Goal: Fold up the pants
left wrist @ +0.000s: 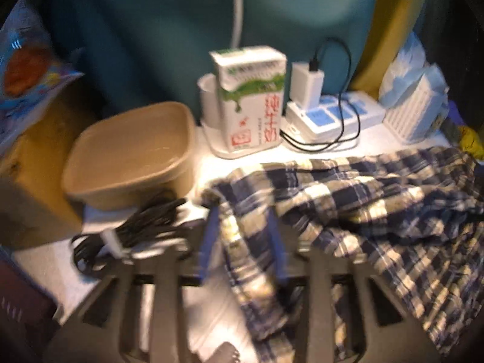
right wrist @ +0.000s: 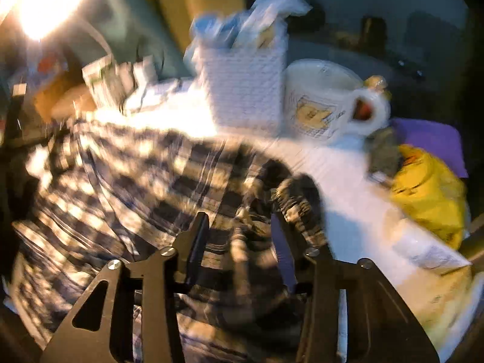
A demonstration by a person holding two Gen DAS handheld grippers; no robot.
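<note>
Blue, white and yellow plaid pants (left wrist: pixel 363 211) lie crumpled on a white table (left wrist: pixel 45 269). My left gripper (left wrist: pixel 242 211) is open, its blue-padded fingers on either side of the cloth's left edge. In the right wrist view the pants (right wrist: pixel 136 187) spread left and centre. My right gripper (right wrist: pixel 239 224) is open over the gathered elastic waistband (right wrist: pixel 296 199), with cloth between the fingers. Both views are blurred.
A tan bowl (left wrist: pixel 130 154), a coiled black cable (left wrist: pixel 127 236), a green-and-white carton (left wrist: pixel 251 96) and a power strip with charger (left wrist: pixel 329 115) crowd the back. A white basket (right wrist: pixel 245 90), a mug (right wrist: pixel 326 99) and a yellow bag (right wrist: pixel 429 196) stand right.
</note>
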